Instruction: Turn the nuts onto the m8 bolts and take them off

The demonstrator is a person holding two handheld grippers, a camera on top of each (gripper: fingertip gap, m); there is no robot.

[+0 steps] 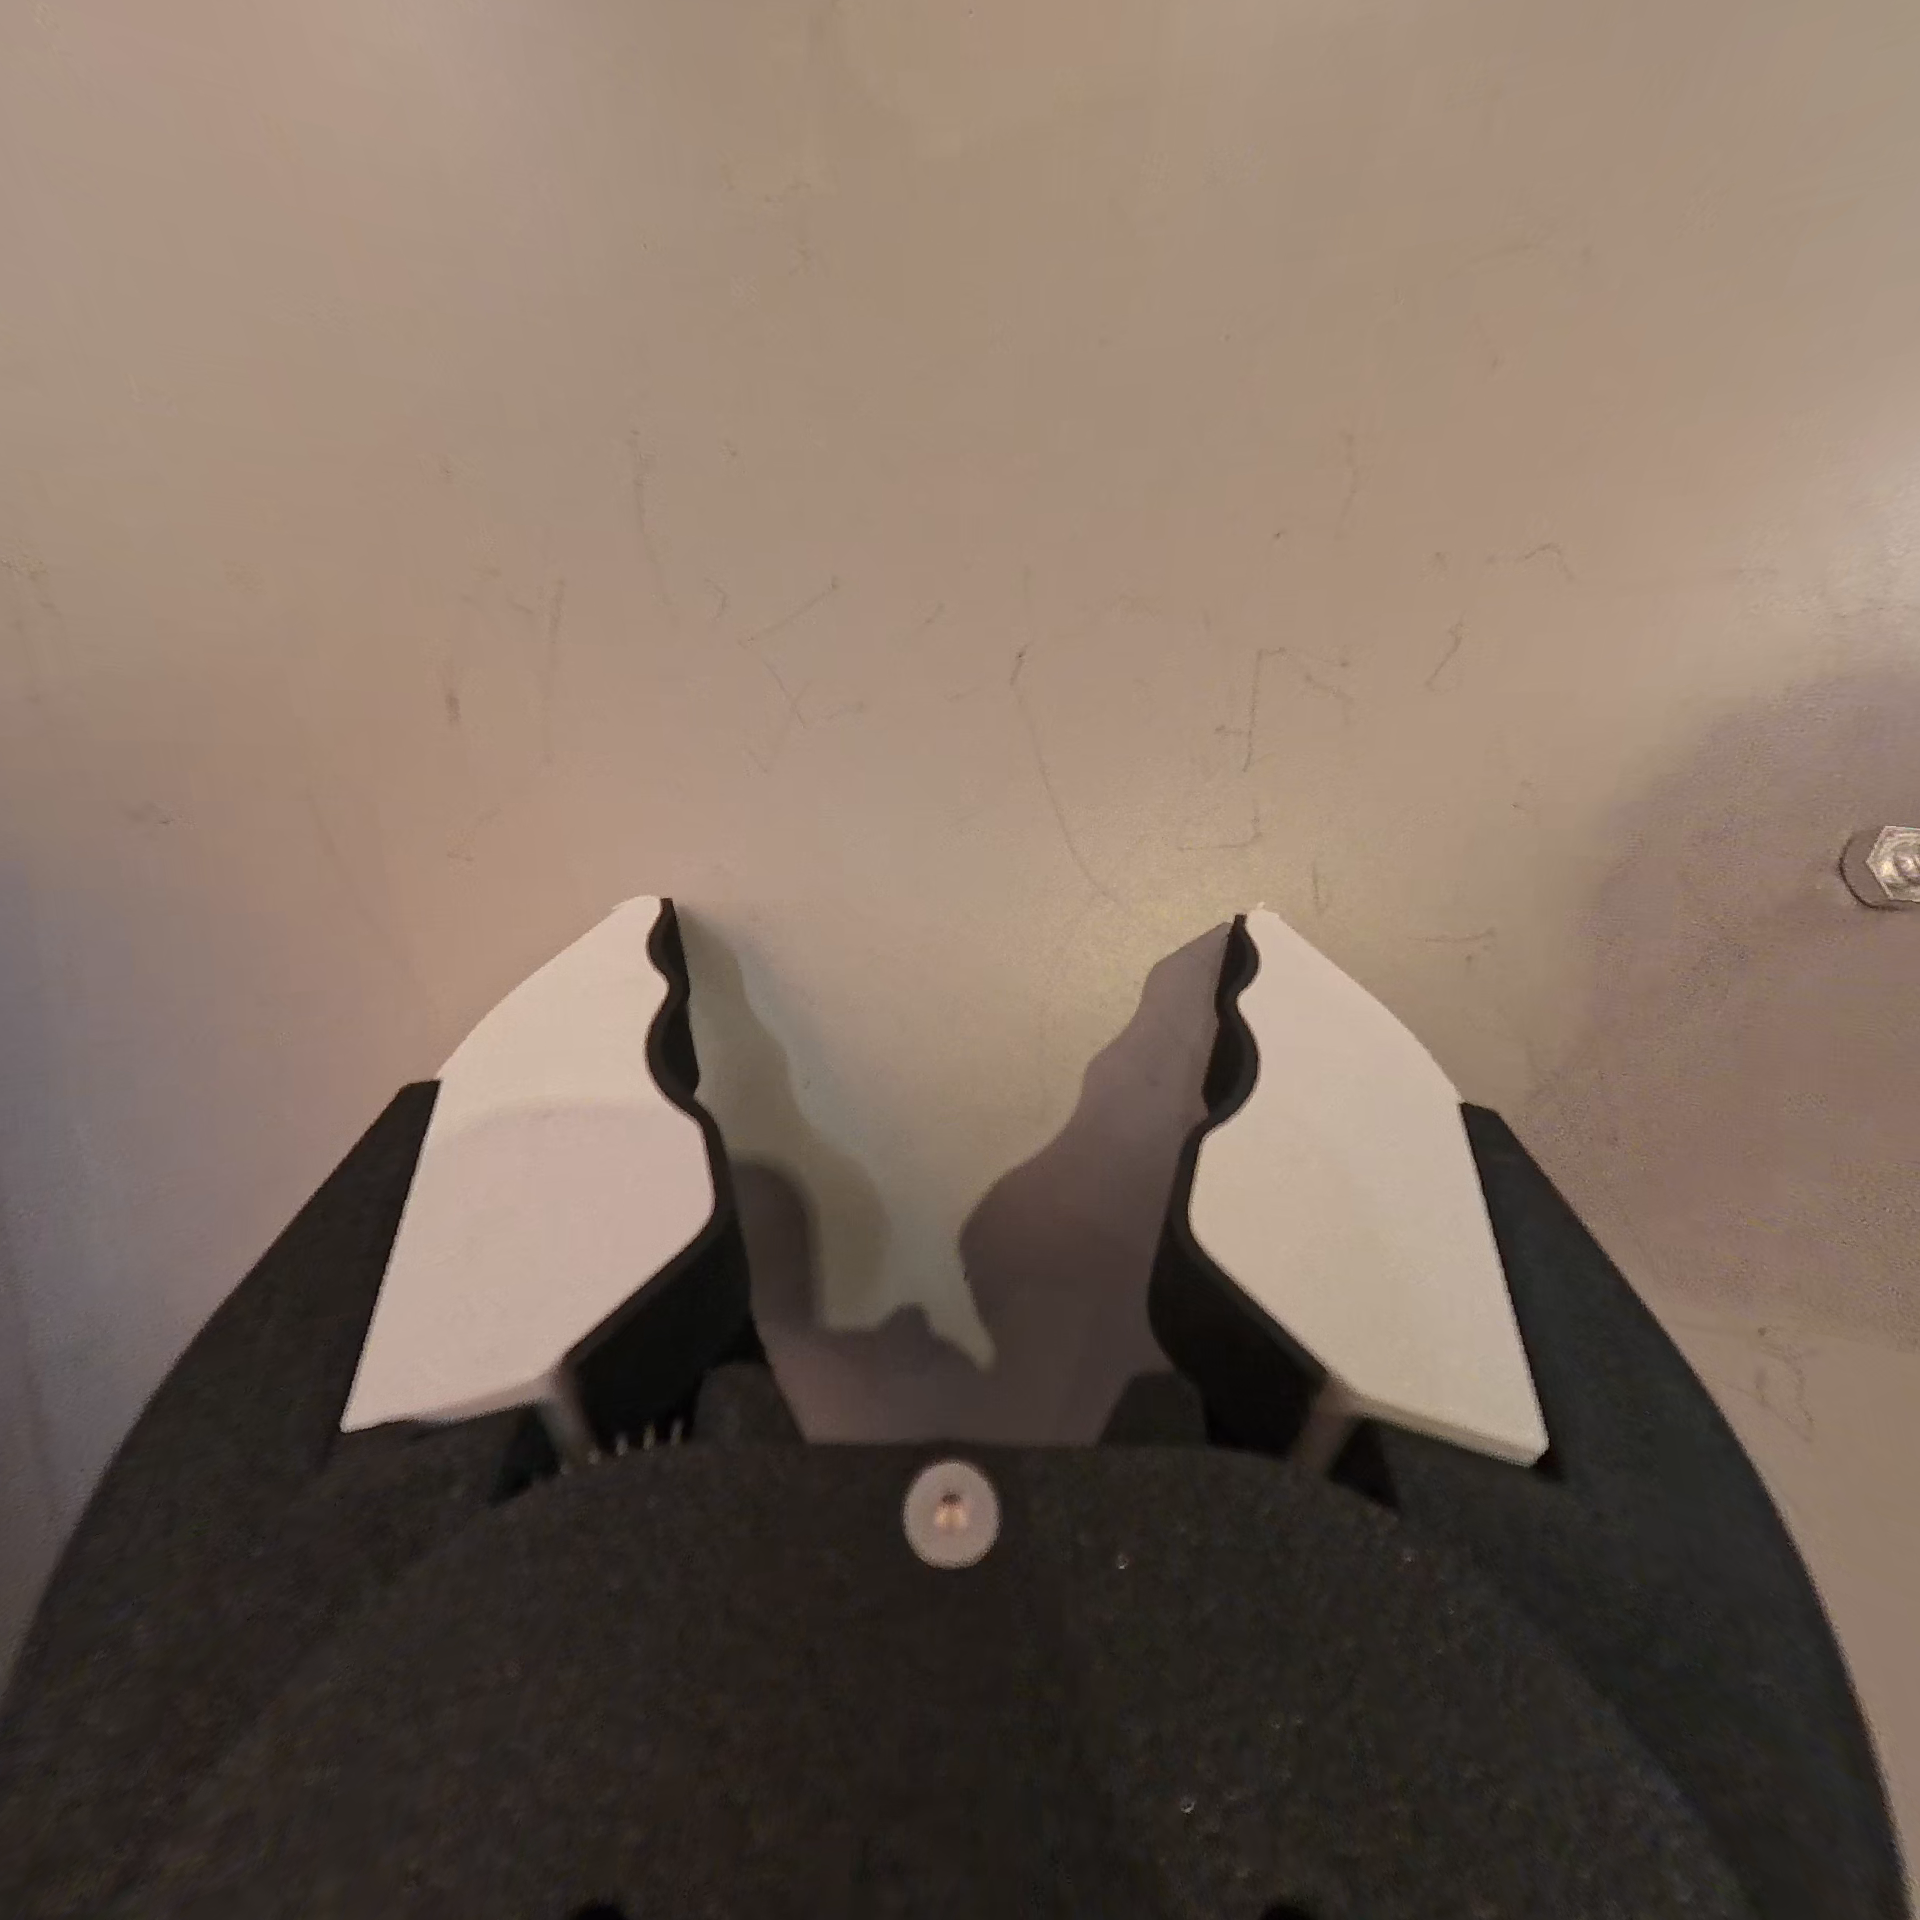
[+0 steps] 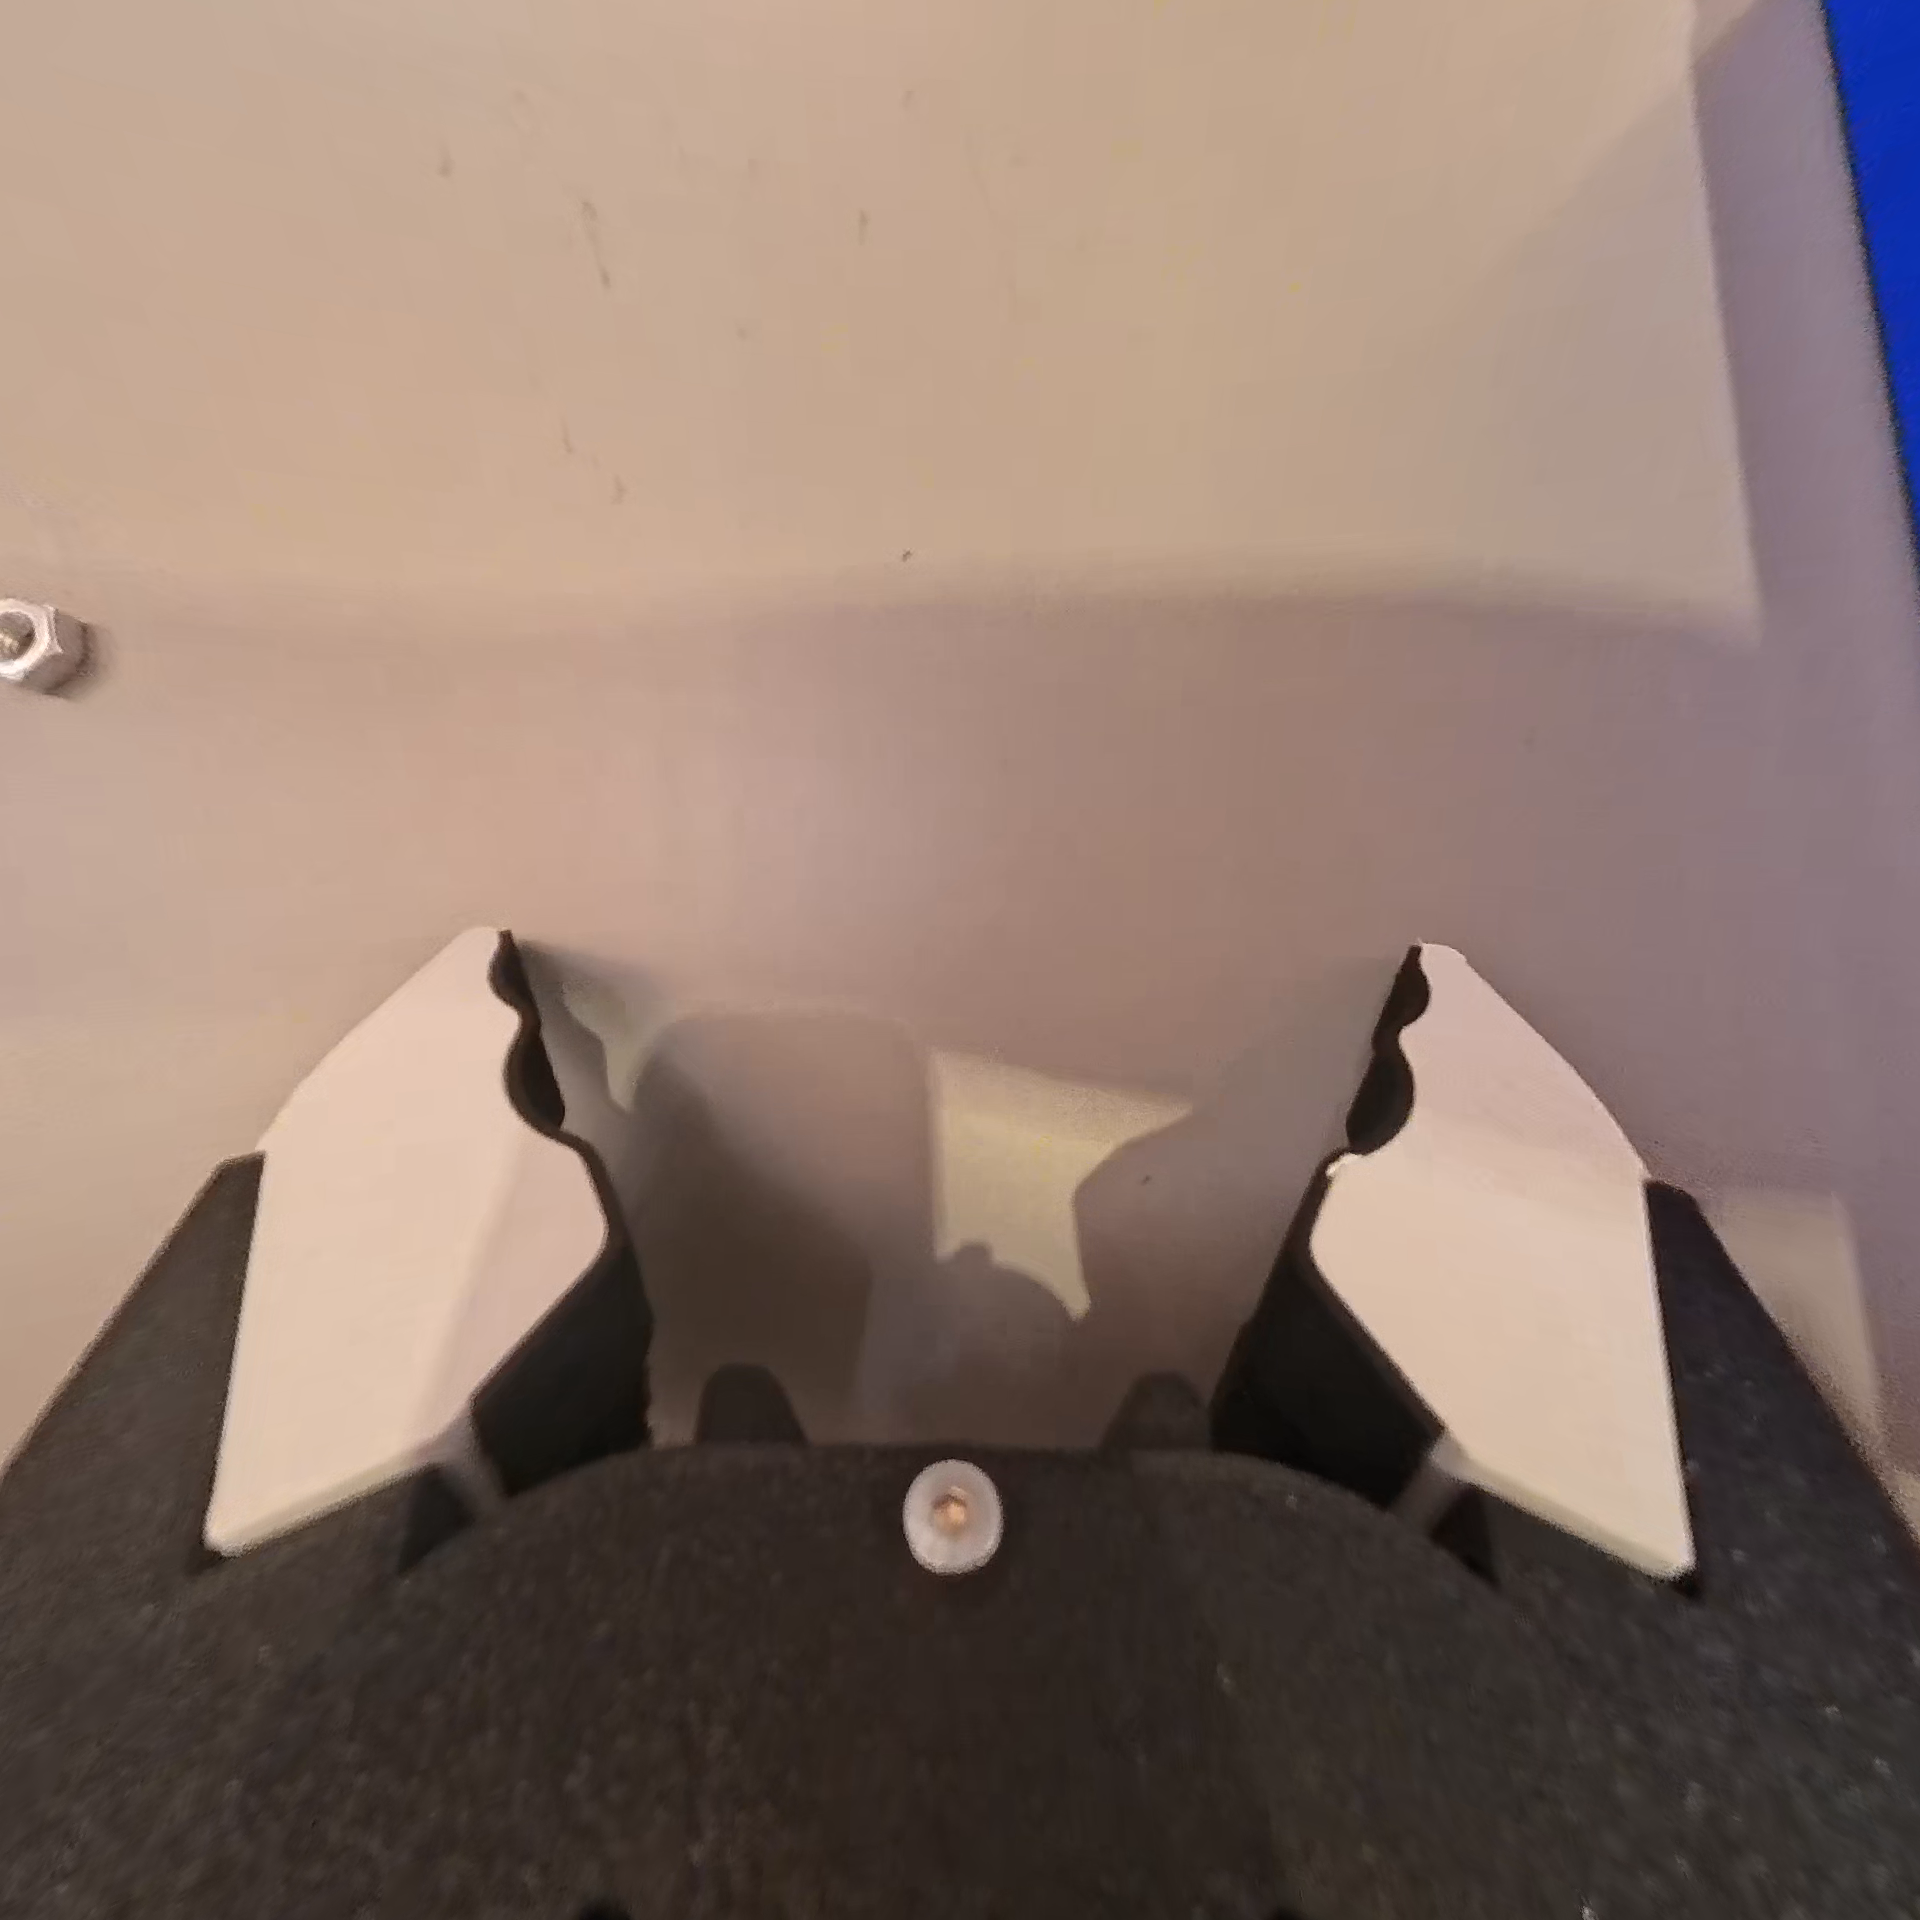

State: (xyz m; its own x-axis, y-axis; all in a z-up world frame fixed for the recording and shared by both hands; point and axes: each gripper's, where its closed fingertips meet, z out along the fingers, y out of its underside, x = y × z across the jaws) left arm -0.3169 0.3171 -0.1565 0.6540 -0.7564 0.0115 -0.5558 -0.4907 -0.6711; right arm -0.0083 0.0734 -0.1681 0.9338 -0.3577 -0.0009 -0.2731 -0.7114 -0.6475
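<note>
A silver hex nut on a bolt (image 1: 1889, 864) stands on the beige table at the far right edge of the left wrist view. It also shows in the right wrist view (image 2: 36, 652) at the far left edge. My left gripper (image 1: 954, 920) is open and empty, its white fingers low over the bare table, well left of the nut. My right gripper (image 2: 961, 948) is open wide and empty, low over the table, well right of the nut. The nut and bolt sit between the two grippers.
The scuffed beige table (image 1: 935, 416) fills both views. A blue strip (image 2: 1886, 260) runs along the table's right edge in the right wrist view. Shadows of the grippers fall on the table.
</note>
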